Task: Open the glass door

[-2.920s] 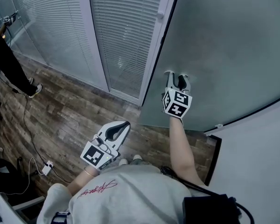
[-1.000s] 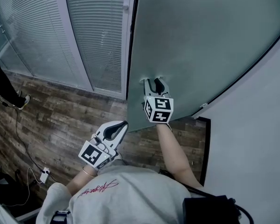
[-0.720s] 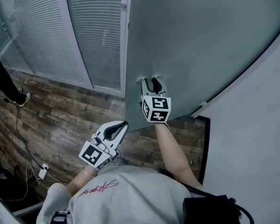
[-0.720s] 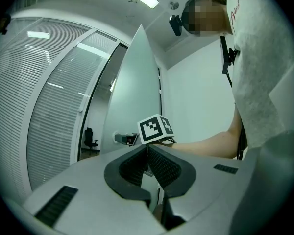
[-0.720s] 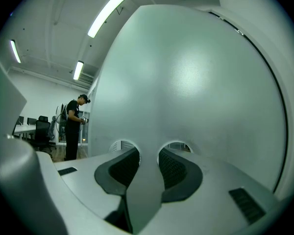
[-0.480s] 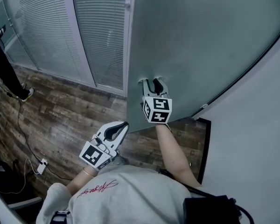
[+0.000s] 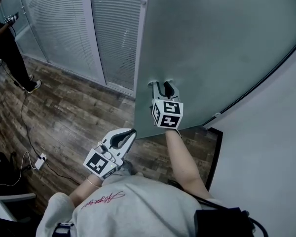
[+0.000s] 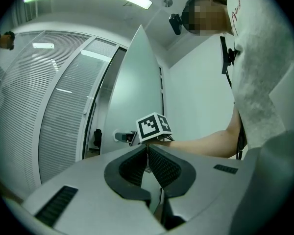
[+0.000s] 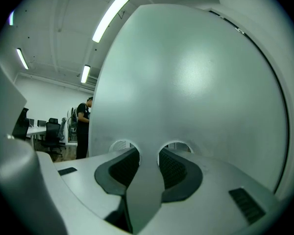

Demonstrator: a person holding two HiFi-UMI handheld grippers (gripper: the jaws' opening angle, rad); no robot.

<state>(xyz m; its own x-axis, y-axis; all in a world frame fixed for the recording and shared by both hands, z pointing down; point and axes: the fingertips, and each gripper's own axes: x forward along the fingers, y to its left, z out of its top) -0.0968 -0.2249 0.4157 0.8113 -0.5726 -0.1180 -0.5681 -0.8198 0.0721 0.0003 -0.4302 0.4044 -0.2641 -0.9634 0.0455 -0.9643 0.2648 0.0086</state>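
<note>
**A:** What's nearest?

**B:** The left gripper (image 8: 147,148). It is held low, just ahead of the wearer's grey shirt (image 7: 123,211). Its jaws are pressed together with nothing between them.

**A:** And the other one?

**B:** The right gripper (image 7: 162,85) is further out on a stretched arm, up against the frosted glass door (image 7: 222,43). Its jaws are clamped on the door handle (image 8: 118,136), a grey bar that fills the gap between the pads.

**A:** Where does the door stand?

**B:** Straight ahead and swung partly open. Its free edge is just left of that gripper, and a white wall (image 7: 266,147) is to the right.

**A:** What's past it?

**B:** To the left there's wooden floor (image 7: 74,112), with a power strip (image 7: 39,161) and its cable lying on it. Beyond that are glass panels with white blinds (image 7: 64,28). At the far left a person in black (image 7: 10,48) stands well apart from everything else.
</note>
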